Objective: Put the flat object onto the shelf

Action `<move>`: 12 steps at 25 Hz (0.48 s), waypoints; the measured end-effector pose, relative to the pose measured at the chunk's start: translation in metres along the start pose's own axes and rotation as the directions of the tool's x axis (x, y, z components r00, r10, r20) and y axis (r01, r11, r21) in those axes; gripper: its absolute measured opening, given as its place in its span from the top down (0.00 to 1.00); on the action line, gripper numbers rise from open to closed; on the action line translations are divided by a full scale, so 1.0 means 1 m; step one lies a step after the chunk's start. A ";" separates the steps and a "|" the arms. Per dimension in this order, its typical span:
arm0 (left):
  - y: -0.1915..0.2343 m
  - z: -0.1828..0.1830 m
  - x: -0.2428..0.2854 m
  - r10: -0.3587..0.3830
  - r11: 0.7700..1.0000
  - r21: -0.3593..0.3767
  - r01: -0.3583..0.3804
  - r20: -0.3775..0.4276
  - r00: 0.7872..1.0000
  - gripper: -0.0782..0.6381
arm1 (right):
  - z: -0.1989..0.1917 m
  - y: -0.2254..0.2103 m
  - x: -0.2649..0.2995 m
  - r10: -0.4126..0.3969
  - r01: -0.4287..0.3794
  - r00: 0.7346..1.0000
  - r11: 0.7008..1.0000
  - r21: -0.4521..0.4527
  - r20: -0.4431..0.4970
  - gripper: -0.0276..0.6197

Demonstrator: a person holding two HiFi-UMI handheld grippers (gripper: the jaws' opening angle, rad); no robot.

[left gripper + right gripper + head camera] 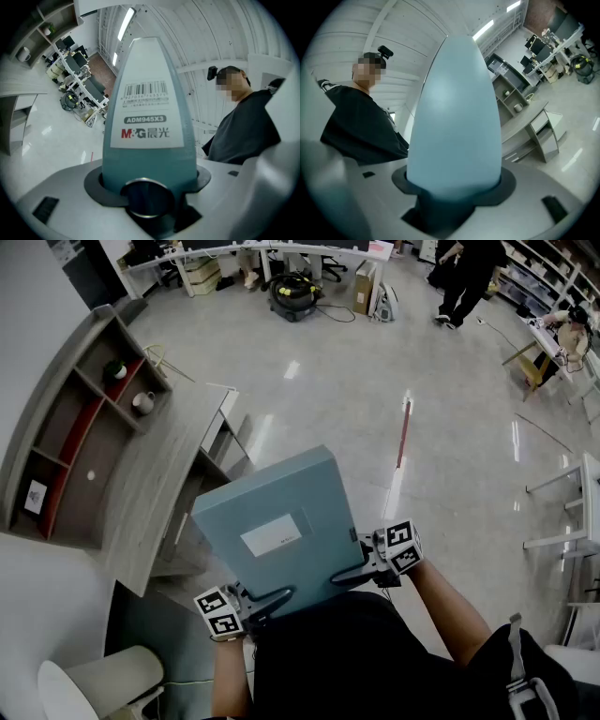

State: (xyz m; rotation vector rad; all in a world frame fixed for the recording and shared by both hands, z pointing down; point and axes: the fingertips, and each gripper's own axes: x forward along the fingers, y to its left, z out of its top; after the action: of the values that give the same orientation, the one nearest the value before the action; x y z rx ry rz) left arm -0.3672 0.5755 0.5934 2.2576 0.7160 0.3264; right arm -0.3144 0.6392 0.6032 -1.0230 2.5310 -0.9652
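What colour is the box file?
The box file is pale blue-green, shown best in the head view.

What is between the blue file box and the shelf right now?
In the head view, the grey wooden desktop lies between the blue file box and the shelf; nothing else shows in that stretch.

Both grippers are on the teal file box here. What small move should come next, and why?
Probably carry the file box leftward toward the shelf. The left gripper and right gripper each clamp its near edge, so the hold looks secure, but the box hangs over open floor and the shelf stands apart from it, off to the left.
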 end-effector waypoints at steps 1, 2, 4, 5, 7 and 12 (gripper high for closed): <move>0.000 -0.001 0.004 -0.002 1.000 0.002 0.002 -0.003 1.000 0.47 | -0.002 0.000 -0.004 -0.006 0.006 1.000 1.000 -0.004 -0.001 0.55; 0.001 -0.002 0.008 -0.002 1.000 0.004 0.002 -0.005 1.000 0.47 | -0.003 -0.001 -0.008 -0.011 0.011 1.000 1.000 -0.007 -0.001 0.55; -0.001 -0.004 0.015 -0.001 1.000 0.007 0.001 -0.010 1.000 0.47 | -0.006 0.000 -0.015 -0.019 0.019 1.000 1.000 -0.012 0.003 0.55; -0.002 -0.006 0.019 -0.001 1.000 0.008 0.001 -0.013 1.000 0.47 | -0.008 0.002 -0.019 -0.021 0.021 1.000 1.000 -0.012 0.009 0.55; -0.006 -0.009 0.027 -0.005 1.000 0.007 0.006 -0.019 1.000 0.47 | -0.012 0.005 -0.028 -0.024 0.024 0.999 1.000 -0.007 0.025 0.55; -0.018 -0.015 0.044 -0.010 1.000 0.012 0.011 -0.041 0.999 0.47 | -0.018 0.014 -0.045 -0.035 0.035 0.998 0.999 0.008 0.053 0.52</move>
State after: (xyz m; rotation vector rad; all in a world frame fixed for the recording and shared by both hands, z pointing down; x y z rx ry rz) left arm -0.3450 0.6198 0.5917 2.2633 0.7528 0.3648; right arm -0.2969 0.6868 0.6062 -1.0796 2.4733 -0.9421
